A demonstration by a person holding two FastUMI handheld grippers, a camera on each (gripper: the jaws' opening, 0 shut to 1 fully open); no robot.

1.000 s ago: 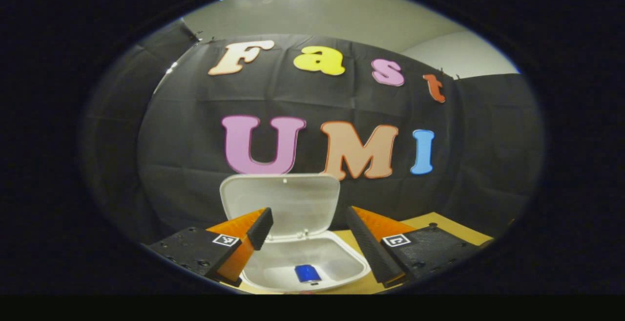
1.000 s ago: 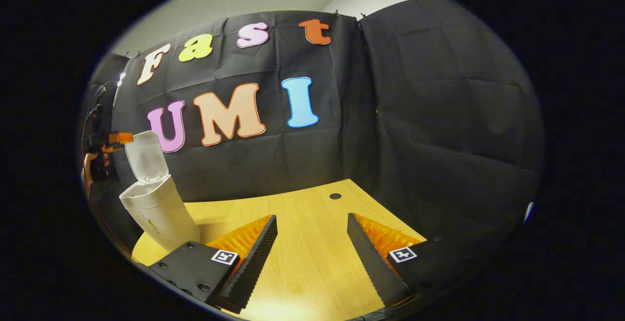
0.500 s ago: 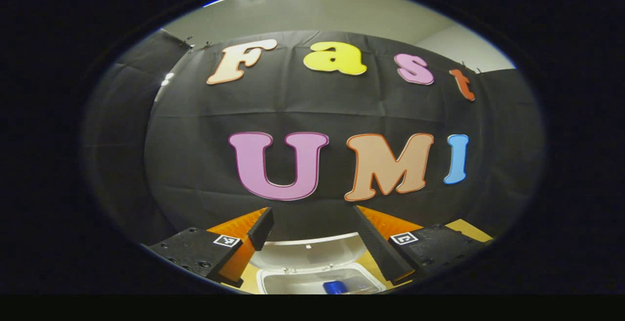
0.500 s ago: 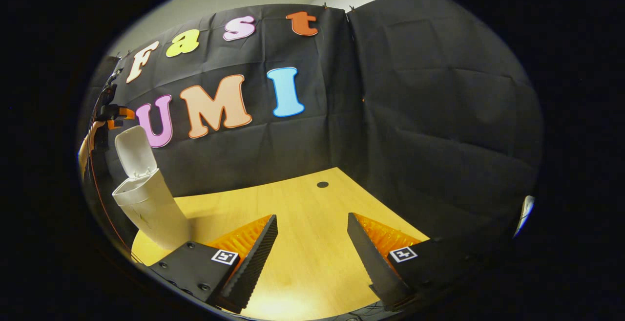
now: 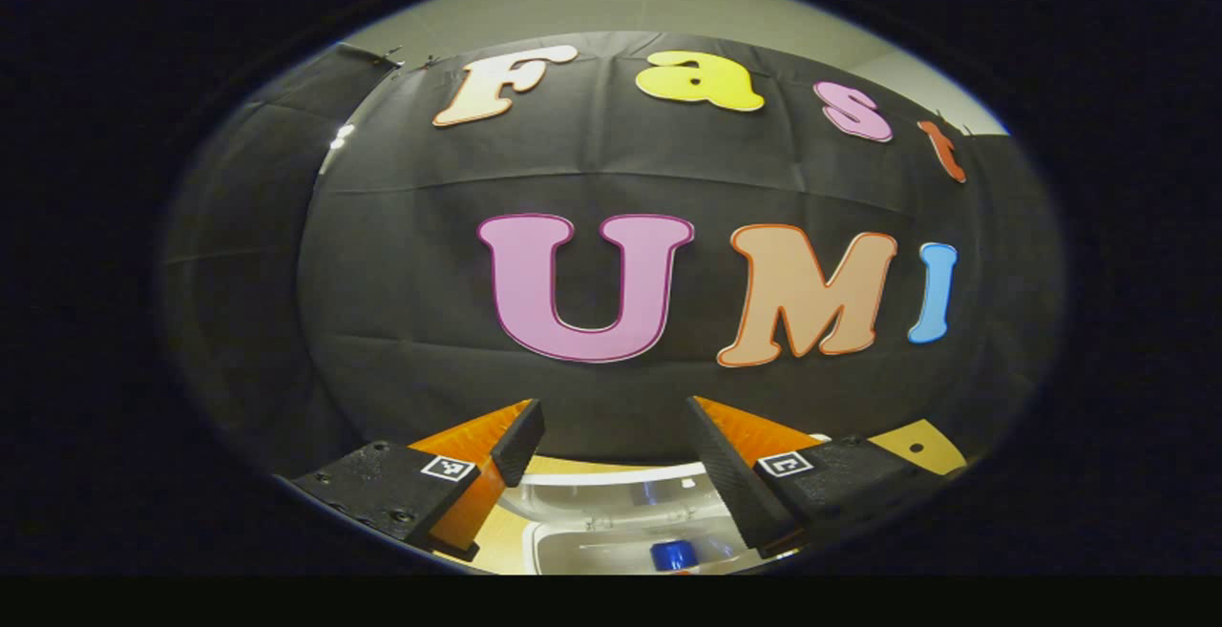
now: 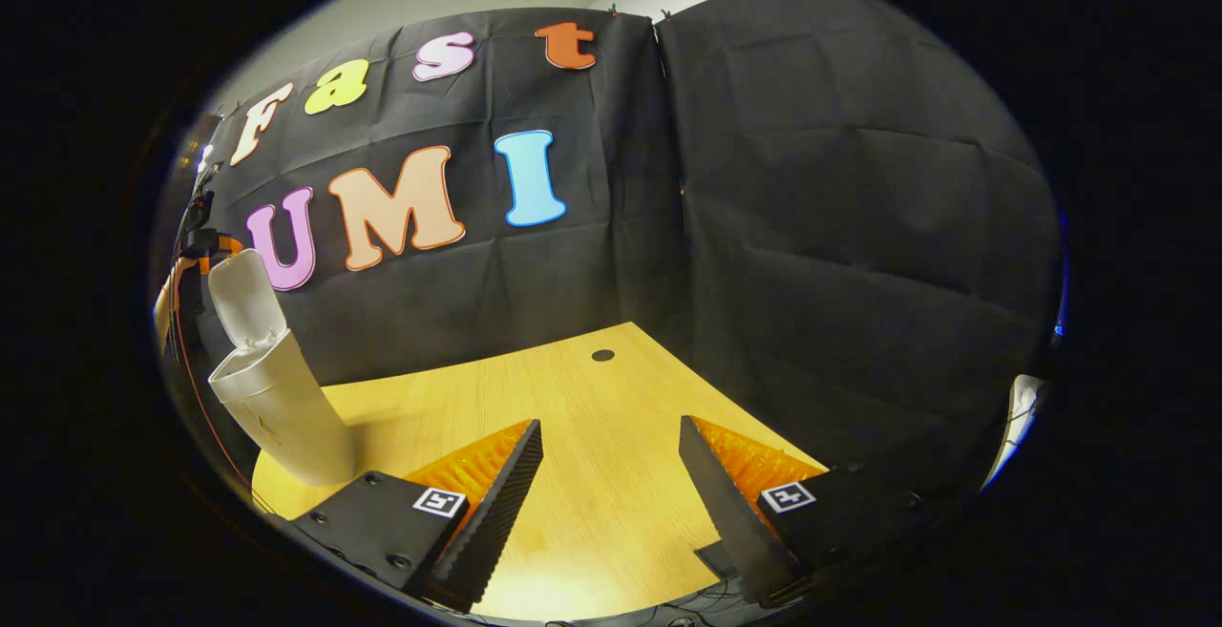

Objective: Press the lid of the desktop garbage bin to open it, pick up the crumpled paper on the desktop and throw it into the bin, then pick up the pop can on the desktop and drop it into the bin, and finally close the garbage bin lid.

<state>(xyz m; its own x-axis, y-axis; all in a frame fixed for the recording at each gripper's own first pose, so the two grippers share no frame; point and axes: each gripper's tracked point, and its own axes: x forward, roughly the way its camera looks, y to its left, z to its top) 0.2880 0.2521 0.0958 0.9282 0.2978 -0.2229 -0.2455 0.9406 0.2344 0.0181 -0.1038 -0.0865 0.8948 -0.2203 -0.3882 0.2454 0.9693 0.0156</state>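
Bin (image 6: 277, 407) at lower left of right gripper view, lid (image 6: 246, 291) upright and open, can (image 5: 674, 553) inside; both left gripper (image 5: 616, 450) and right gripper (image 6: 611, 474) spread, empty; lid looks light, stiff, hinged, so push its top edge forward.

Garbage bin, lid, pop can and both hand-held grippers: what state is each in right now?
Garbage bin: upright on the desktop, open.
Lid: raised, not yet closed.
Pop can: inside the bin.
Left hand-held gripper: open, empty, above the bin.
Right hand-held gripper: open, empty, over the desktop.
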